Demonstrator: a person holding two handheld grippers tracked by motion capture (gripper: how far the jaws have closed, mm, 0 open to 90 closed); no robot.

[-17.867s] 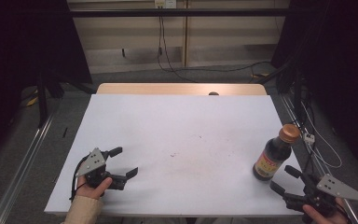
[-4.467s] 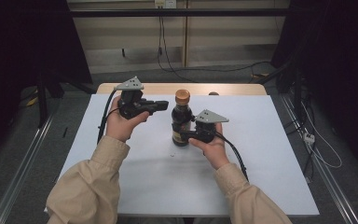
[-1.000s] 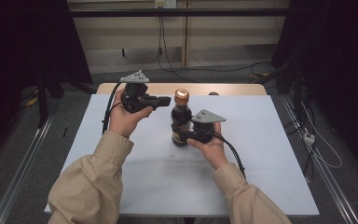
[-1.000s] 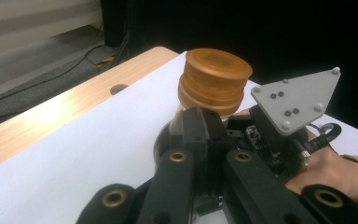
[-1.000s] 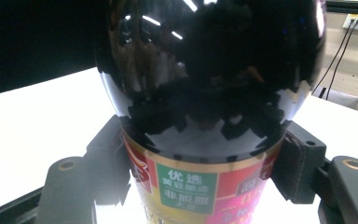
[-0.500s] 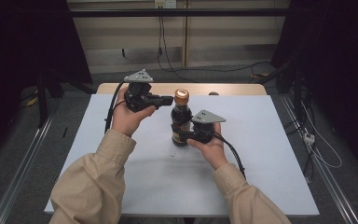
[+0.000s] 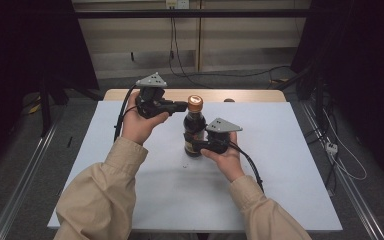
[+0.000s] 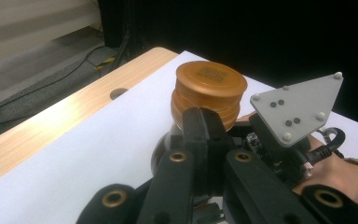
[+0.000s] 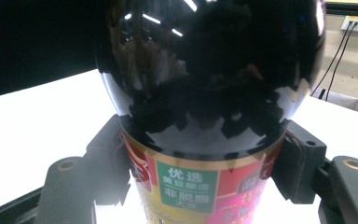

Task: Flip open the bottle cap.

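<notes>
Near the far middle of the white table (image 7: pixel 280 190), a dark bottle (image 7: pixel 194 131) is being kept upright. Its labelled lower body is being clasped on both sides by the right gripper (image 7: pixel 200 145), whose jaws are pressing against the label (image 9: pixel 189 189). The orange cap (image 8: pixel 209 91) is being met from the side by the left gripper (image 8: pixel 204 122); its jaws are being held closed together, tips just under the cap's rim, though whether the neck is being pinched cannot be told.
</notes>
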